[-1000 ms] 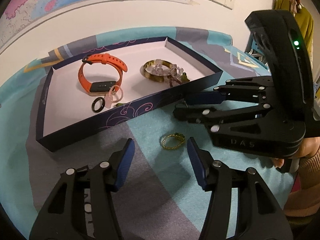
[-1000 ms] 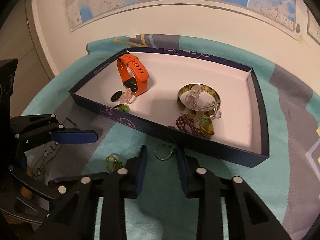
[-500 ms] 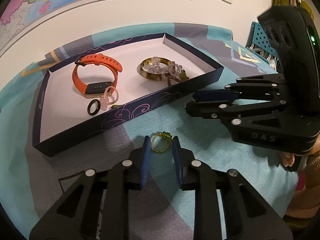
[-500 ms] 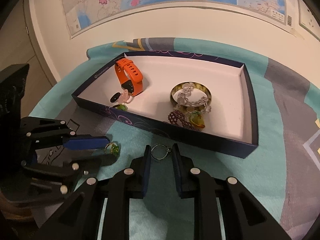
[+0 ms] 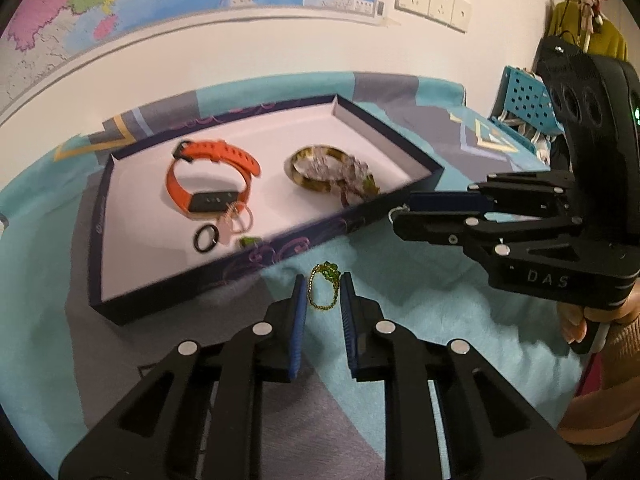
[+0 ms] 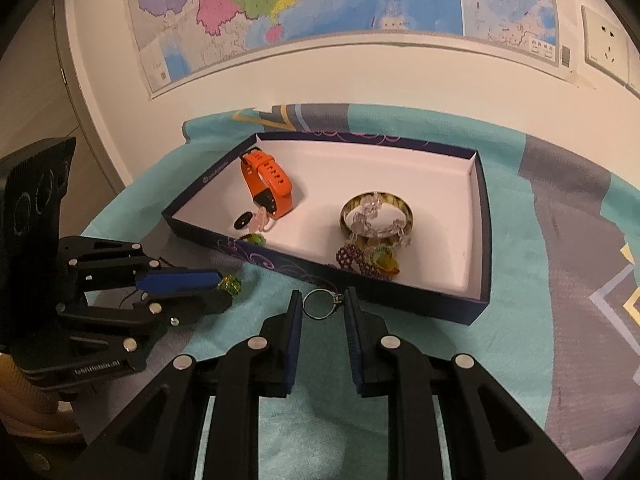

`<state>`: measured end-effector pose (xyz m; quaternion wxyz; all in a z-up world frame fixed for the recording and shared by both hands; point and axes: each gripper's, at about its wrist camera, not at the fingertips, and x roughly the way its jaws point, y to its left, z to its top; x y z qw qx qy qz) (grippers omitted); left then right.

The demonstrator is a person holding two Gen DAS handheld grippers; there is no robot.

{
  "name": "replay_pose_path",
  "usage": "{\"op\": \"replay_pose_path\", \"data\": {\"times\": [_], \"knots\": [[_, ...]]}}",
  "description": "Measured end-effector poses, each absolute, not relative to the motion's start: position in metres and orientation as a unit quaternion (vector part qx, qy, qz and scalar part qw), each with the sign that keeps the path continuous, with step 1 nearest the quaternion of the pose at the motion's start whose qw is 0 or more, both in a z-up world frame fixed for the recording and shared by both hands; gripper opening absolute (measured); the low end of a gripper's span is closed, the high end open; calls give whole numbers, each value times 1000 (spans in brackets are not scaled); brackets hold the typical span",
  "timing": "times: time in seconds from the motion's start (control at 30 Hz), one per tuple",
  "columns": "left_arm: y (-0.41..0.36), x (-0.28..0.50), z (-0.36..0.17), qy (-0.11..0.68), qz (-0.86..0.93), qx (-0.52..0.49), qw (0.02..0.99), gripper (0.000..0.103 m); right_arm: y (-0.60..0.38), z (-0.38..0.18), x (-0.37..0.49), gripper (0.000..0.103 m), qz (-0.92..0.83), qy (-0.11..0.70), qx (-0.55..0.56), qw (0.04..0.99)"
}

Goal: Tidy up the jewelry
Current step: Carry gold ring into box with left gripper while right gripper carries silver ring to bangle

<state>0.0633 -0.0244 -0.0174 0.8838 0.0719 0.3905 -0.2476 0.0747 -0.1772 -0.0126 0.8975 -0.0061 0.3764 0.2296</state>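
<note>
- The box (image 6: 478, 216) sits on the cloth-covered tabletop (image 6: 540, 264), holding an orange watch (image 5: 208, 178) and a bangle (image 6: 376, 214).
- Left gripper (image 5: 323, 294) points toward the box's near wall, jaws narrowed on the gold ring (image 5: 323, 288).
- Right gripper (image 6: 320, 304) is level beside it, jaws narrowed around the silver ring (image 6: 320, 303), apparently gripping it.

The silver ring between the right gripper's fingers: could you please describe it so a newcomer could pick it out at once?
Start at the dark blue tray on the teal cloth. In front of its near wall, the right gripper grips the silver ring between its blue pads. It is a thin plain silver hoop with a small setting, unlike the gold ring with green stones held in the left gripper.
</note>
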Motion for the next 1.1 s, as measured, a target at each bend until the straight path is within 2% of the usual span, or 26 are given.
{"op": "replay_pose_path", "data": {"times": [1.1], "knots": [[-20, 84, 0, 374, -232, 57, 896, 17, -175, 2, 87, 19, 237, 362, -9, 902]]}}
